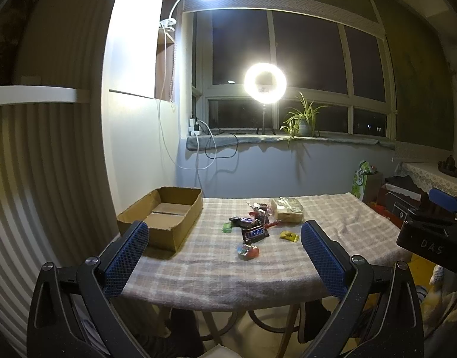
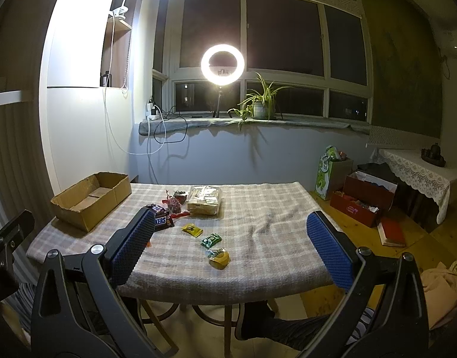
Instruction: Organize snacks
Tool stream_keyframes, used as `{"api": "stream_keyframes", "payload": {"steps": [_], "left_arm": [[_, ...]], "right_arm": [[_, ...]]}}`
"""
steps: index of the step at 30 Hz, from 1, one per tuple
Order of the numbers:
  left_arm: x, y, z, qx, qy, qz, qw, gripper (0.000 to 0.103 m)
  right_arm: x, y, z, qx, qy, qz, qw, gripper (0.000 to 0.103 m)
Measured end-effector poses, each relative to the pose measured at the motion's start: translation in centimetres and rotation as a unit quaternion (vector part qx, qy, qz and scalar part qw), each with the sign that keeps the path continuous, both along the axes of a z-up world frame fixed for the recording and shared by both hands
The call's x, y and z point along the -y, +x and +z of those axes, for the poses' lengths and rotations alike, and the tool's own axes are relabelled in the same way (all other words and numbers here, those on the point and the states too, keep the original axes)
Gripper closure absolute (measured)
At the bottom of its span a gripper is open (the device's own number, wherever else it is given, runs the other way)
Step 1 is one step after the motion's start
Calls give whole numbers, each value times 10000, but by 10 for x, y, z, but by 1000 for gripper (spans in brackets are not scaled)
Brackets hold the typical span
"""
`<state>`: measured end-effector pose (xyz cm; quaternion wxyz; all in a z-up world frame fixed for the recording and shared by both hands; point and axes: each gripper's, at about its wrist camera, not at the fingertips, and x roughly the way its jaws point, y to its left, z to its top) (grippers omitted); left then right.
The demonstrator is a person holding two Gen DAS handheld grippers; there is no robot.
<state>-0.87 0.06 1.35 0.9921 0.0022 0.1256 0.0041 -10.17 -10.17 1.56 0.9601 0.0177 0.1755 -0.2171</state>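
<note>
Loose snacks lie mid-table on a checked cloth: a Snickers bar (image 1: 255,234) (image 2: 161,222), a pale cracker pack (image 1: 288,209) (image 2: 205,200), a yellow sachet (image 1: 289,236) (image 2: 192,229), a green sweet (image 2: 211,240), a yellow-brown wrapped piece (image 2: 218,258) and a red wrapped piece (image 1: 248,252). An empty cardboard box (image 1: 164,219) (image 2: 92,200) stands at the table's left. My left gripper (image 1: 224,256) is open at the near edge, nothing between its fingers. My right gripper (image 2: 229,247) is open too, hovering short of the snacks.
The table (image 2: 273,217) has a rounded near edge. A ring light (image 2: 222,64) and a potted plant (image 2: 259,106) stand on the windowsill behind. Bags and red boxes (image 2: 362,200) sit on the floor at right. A person's legs show under the table.
</note>
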Motion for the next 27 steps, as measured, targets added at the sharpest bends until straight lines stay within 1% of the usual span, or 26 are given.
{"api": "stream_keyframes", "payload": {"steps": [27], "left_arm": [[0, -2, 0, 23, -12, 3, 10000, 1]], "right_arm": [[-7, 0, 2, 23, -45, 31, 10000, 0]]}}
